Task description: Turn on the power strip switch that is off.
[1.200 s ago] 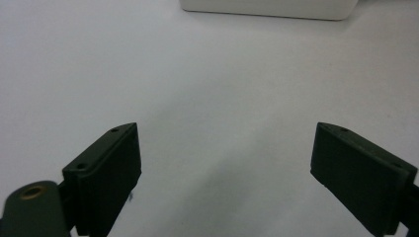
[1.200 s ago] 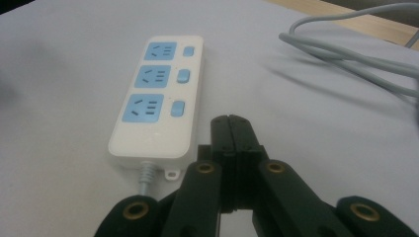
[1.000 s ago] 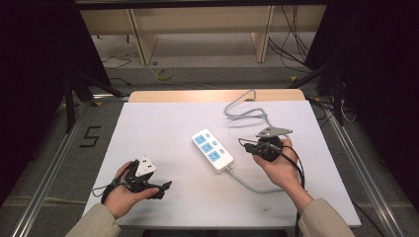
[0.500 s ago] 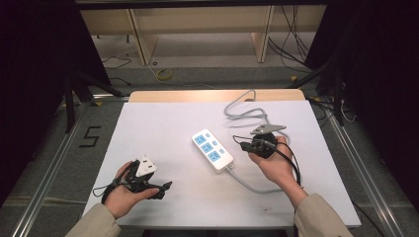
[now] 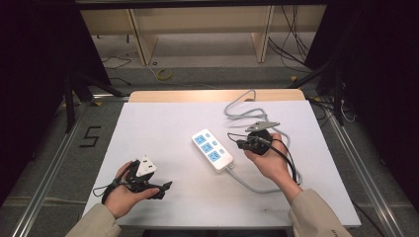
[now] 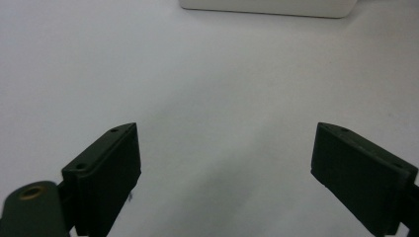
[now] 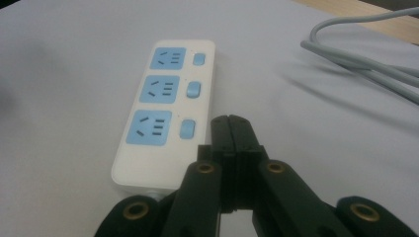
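A white power strip (image 5: pixel 212 149) with three blue sockets lies near the table's middle, and its grey cable (image 5: pixel 245 184) loops round to the back edge. My right gripper (image 5: pixel 239 144) is shut with nothing in it, its tips just right of the strip. In the right gripper view the closed right gripper (image 7: pixel 232 122) hovers beside the strip's (image 7: pixel 165 108) nearest switch (image 7: pixel 187 128). My left gripper (image 5: pixel 165 189) sits at the front left, pointing right. Its jaws stand wide apart over bare table, the left gripper (image 6: pixel 225 143) open. The strip's edge (image 6: pixel 267 7) lies far ahead.
The white table top (image 5: pixel 163 128) ends in a wooden strip (image 5: pixel 212 95) at the back. Coils of grey cable (image 7: pixel 365 59) lie right of and behind the right gripper. A small white block (image 5: pixel 146 166) rides on top of the left gripper; what it is stays unclear.
The right gripper has crept slightly left and back, closer to the power strip. The left hand and gripper have stayed put.
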`<control>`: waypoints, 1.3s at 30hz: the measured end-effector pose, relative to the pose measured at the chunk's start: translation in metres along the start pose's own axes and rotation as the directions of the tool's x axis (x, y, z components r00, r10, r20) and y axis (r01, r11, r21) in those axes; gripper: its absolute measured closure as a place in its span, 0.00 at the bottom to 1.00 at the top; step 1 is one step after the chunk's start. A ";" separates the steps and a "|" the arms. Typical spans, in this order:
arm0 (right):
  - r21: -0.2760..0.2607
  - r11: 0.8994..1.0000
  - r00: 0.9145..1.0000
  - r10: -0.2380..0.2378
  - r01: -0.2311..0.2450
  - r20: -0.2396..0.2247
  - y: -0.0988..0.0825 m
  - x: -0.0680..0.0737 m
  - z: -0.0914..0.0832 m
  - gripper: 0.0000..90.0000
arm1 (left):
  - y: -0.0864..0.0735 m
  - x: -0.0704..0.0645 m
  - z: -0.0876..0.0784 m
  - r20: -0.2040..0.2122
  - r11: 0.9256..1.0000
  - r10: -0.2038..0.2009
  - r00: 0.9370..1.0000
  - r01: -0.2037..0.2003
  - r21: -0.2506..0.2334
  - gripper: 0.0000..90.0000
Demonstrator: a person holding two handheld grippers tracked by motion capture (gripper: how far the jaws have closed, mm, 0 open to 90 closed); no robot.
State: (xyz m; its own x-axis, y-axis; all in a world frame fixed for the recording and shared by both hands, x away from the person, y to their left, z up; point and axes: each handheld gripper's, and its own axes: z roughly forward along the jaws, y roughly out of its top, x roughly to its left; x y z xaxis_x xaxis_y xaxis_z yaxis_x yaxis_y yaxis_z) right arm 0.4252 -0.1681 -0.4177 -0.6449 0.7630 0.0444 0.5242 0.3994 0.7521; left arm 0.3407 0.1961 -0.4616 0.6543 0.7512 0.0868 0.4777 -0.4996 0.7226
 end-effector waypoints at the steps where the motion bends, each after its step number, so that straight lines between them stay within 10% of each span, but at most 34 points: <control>1: 0.002 1.000 1.000 0.004 -0.004 -0.001 0.000 0.000 0.001 1.00 | 0.000 0.000 0.000 0.001 1.000 0.000 1.000 0.000 0.002 0.13; 39: 0.074 0.997 1.000 -0.010 0.011 -0.005 0.015 0.006 0.031 1.00 | 0.001 -0.001 0.000 0.007 1.000 0.000 1.000 0.000 -0.001 0.13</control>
State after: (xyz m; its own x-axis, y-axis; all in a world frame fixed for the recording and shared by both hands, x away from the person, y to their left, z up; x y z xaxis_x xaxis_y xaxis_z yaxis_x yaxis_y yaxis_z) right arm 0.4469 -0.1419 -0.4265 -0.6530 0.7563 0.0397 0.5568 0.4438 0.7021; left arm 0.3409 0.1950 -0.4613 0.6584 0.7481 0.0823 0.4768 -0.4992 0.7236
